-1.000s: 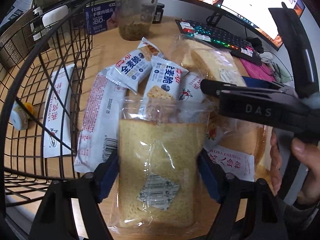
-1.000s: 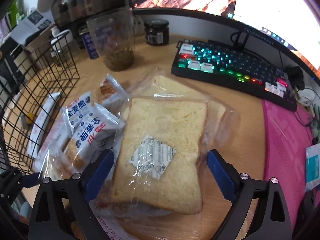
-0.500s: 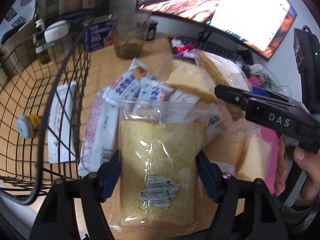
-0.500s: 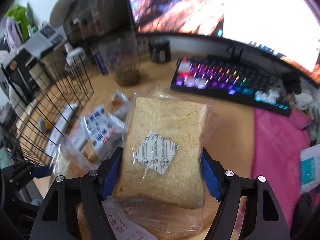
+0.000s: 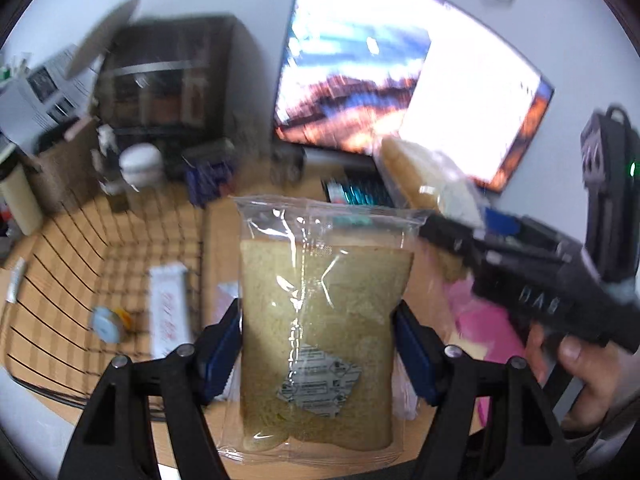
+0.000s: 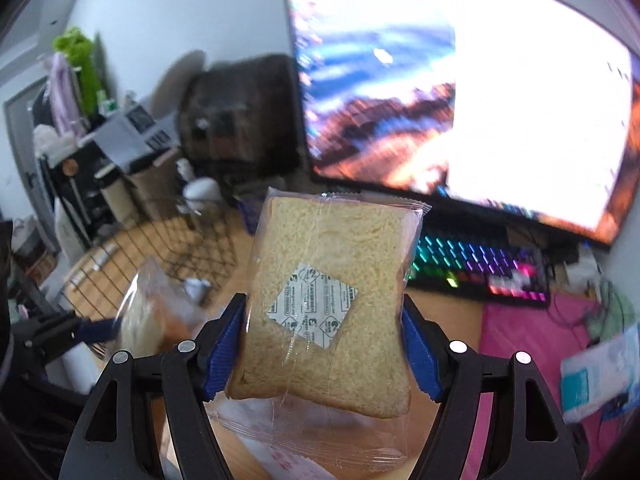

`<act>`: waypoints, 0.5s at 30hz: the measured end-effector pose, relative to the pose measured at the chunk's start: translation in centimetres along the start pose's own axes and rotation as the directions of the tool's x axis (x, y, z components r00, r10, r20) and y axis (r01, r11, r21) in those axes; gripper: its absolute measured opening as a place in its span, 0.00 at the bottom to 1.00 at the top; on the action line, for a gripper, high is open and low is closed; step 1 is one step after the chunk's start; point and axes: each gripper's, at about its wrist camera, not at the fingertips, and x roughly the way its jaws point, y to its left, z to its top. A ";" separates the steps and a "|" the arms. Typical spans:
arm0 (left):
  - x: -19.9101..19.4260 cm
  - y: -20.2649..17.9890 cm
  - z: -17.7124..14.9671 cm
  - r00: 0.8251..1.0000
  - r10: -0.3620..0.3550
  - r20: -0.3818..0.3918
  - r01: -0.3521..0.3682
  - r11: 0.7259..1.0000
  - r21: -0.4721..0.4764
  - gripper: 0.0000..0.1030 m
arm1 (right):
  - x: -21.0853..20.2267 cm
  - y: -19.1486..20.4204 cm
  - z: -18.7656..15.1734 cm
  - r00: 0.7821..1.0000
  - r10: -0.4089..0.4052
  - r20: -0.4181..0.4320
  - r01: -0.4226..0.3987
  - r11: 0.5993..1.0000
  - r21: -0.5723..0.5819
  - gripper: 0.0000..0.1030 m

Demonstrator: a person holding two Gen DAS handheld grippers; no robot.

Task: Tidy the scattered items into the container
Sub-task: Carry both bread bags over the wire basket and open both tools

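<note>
Each black gripper with blue pads pinches a clear-wrapped slice of bread: the left gripper (image 5: pixel 318 354) at lower centre, the right gripper (image 6: pixel 322 350) likewise. The black wire basket (image 5: pixel 80 280) sits lower left. The slippery wrap could slide loose if either swings.

Wooden desk (image 6: pixel 448 312), under the gripper. Wide curved monitor (image 6: pixel 460 92), lit, ahead and to the right, against a pale wall (image 6: pixel 180 12). Backlit keyboard (image 6: pixel 476 264) in front of it; pink mat (image 6: pixel 532 340) to the right. Dark cabinet (image 6: pixel 236 116) ahead left. Cluttered shelving (image 6: pixel 100 148) far left, blurred.
</note>
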 end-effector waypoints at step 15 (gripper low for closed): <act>-1.8 18.8 -0.4 0.957 0.291 -0.017 -0.285 0.925 -0.252 0.74 | 10.2 18.4 1.2 0.935 0.294 -0.199 -0.330 0.927 -0.178 0.72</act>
